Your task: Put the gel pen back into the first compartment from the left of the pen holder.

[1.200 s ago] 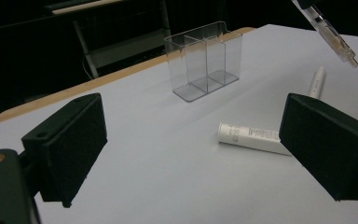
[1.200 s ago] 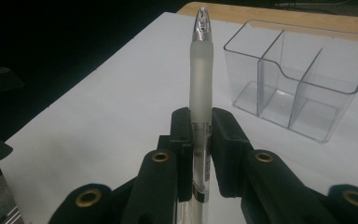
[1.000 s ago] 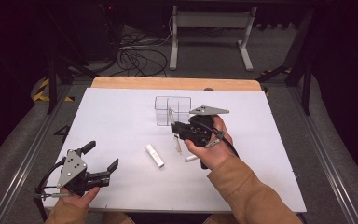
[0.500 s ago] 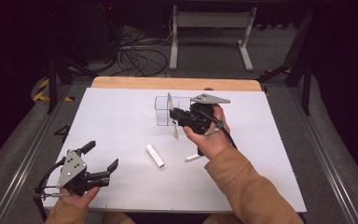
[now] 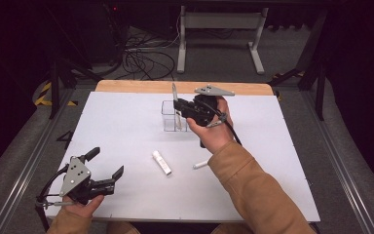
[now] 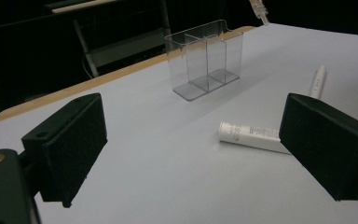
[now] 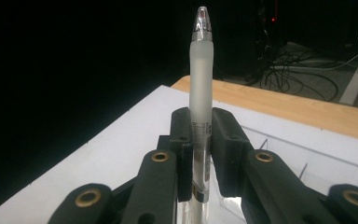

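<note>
My right gripper (image 5: 178, 108) is shut on a frosted pen (image 5: 175, 92), which stands nearly upright between the jaws with its clear tip up (image 7: 201, 70). The pen's lower end hangs over or inside the clear divided box (image 5: 171, 117); I cannot tell which. In the right gripper view the jaws (image 7: 200, 119) clamp the pen's barrel, with the box (image 7: 317, 158) just beyond. My left gripper (image 5: 106, 162) rests open and holds nothing near the front left corner of the table. In the left gripper view the box (image 6: 205, 58) stands ahead of the wide-open left gripper (image 6: 191, 154).
A white tube (image 5: 161, 162) (image 6: 249, 135) lies mid-table, and a thin white pen (image 5: 200, 165) (image 6: 318, 80) lies to its right, beside my right sleeve. The white board (image 5: 126, 112) ends in a wooden strip at the back. Cables and a metal stand are on the floor beyond.
My right hand has carried the pen away from me and slightly up, from the table's middle to the clear box. The left gripper has stayed put.
</note>
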`<state>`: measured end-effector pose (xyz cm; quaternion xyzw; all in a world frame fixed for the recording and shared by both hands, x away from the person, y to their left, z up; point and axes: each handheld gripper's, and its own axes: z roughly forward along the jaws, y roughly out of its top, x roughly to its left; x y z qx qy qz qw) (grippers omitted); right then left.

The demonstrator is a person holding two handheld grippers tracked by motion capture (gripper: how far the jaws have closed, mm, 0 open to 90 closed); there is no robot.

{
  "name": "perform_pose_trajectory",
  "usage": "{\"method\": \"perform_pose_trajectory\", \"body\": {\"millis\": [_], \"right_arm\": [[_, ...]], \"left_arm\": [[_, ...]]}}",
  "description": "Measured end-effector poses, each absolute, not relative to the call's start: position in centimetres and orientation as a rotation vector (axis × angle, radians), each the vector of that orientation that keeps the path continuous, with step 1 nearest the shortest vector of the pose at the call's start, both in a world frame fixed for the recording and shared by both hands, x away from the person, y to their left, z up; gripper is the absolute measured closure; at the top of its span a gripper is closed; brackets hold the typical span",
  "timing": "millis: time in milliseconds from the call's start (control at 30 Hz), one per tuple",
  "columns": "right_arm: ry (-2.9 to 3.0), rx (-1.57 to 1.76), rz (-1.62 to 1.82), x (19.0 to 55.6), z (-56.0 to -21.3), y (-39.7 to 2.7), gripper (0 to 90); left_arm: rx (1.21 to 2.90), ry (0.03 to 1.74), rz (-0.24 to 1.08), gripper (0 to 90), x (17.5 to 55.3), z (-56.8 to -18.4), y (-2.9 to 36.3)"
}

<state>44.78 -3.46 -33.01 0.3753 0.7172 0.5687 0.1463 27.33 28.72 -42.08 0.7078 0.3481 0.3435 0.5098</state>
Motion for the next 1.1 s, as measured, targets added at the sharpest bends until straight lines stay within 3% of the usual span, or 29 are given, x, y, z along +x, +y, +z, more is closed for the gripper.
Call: {"method": "perform_pose_trajectory", "body": {"millis": [1100], "right_arm": [[1.841,1.081,1.692,50.1,-34.5,-1.7,80.0]], "left_arm": [[1.707,0.835,0.826,8.3,27.4,-42.1,28.8]]}}
